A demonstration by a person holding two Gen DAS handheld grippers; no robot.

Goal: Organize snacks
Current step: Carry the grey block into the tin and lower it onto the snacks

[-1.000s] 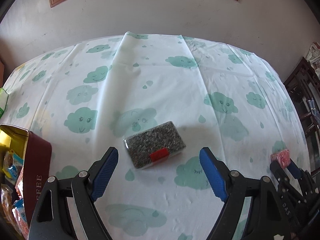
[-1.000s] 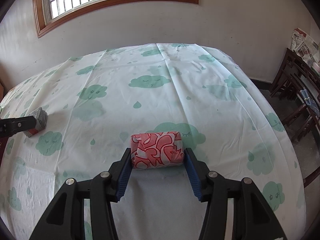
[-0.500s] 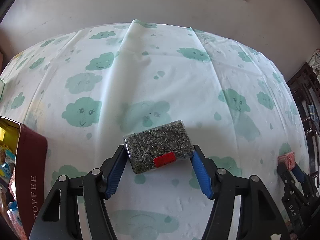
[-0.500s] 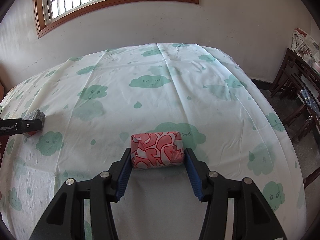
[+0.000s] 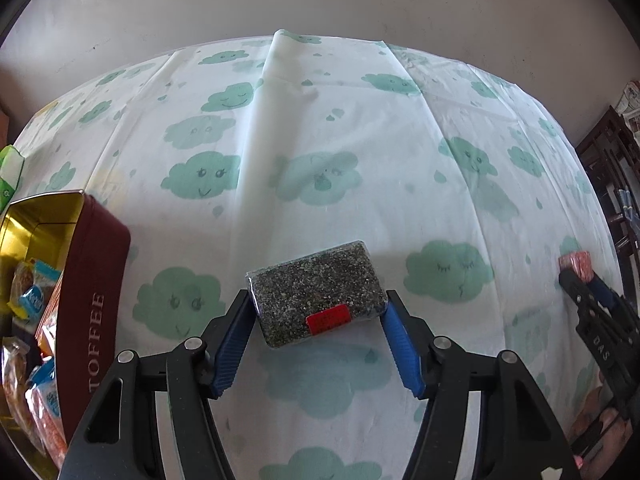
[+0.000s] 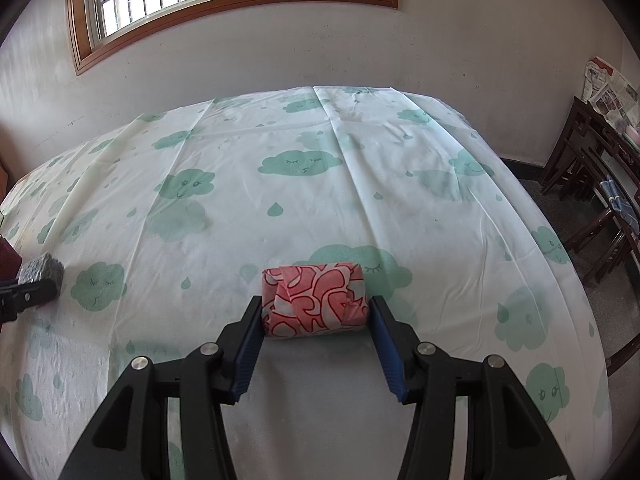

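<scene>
Left tool (image 5: 318,330) just clamped; right tool (image 6: 316,330) holds, angled down.

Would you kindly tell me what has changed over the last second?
The left tool moved forward and its jaws have just been closing onto the dark speckled snack block, which now sits gripped between them. The right tool stayed put, clamped on the red-and-white wrapped snack. The toffee tin is unchanged.

The left gripper (image 5: 318,322) has just been closing and is now clamping the speckled snack pack (image 5: 318,294). The toffee tin (image 5: 94,312) is showing nearer.
</scene>
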